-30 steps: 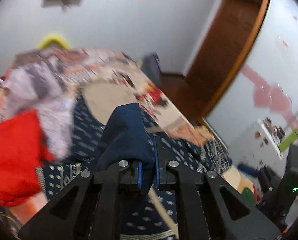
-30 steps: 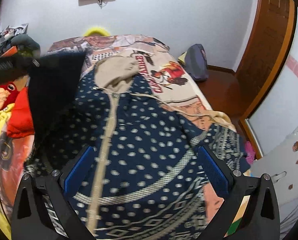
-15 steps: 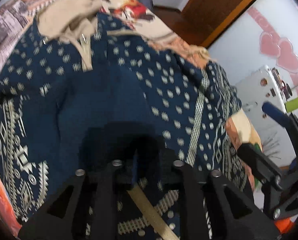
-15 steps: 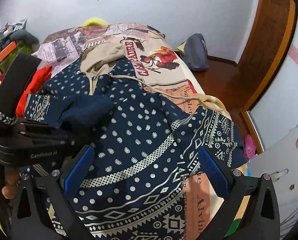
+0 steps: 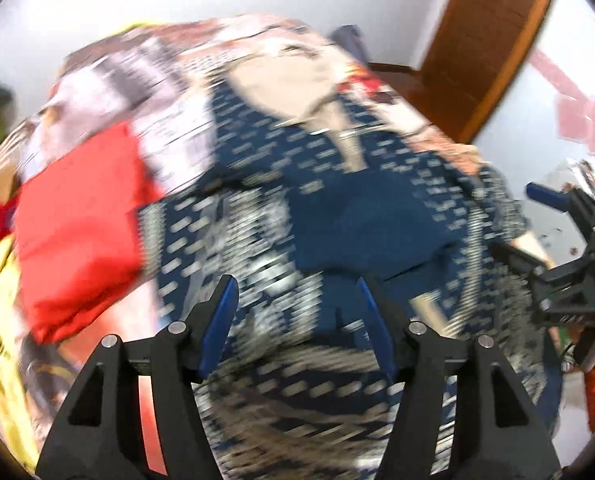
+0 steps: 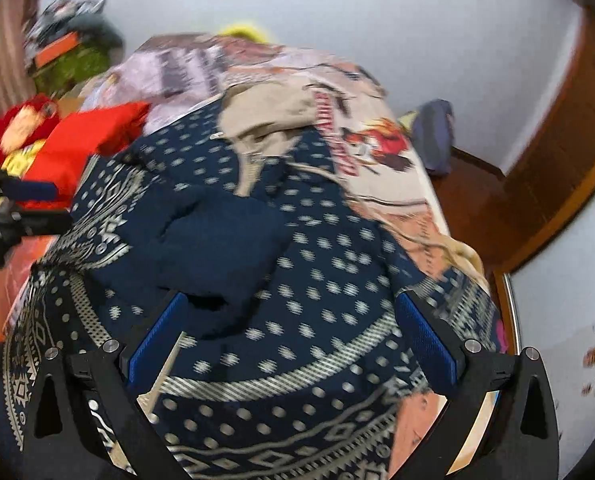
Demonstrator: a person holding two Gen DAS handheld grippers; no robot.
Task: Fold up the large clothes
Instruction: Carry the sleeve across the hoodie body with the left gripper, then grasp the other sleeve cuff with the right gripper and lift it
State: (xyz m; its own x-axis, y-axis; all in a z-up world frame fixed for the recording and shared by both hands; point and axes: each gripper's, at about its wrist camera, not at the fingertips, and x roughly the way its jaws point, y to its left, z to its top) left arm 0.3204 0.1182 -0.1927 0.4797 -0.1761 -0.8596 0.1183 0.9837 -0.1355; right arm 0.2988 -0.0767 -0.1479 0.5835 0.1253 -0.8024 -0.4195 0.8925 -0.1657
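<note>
A: Where is the hoodie (image 6: 305, 264) now?

B: It lies spread on the bed (image 6: 381, 160), its plain blue sleeve (image 6: 217, 248) folded over the dotted front.

A: And the left gripper (image 5: 297, 320)?

B: Its jaws are opening with nothing between them, I think to leave the sleeve there. The right gripper (image 6: 293, 344) is wide and empty above the near hem.

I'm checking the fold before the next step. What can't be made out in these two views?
- Left wrist view: motion blur smears the hoodie's pattern; whether the opening left claw touches cloth is unclear.
- Right wrist view: the hoodie's hem is cut off by the bottom edge, behind the open right claw.
- The bed's printed lettering is too blurred to read.
</note>
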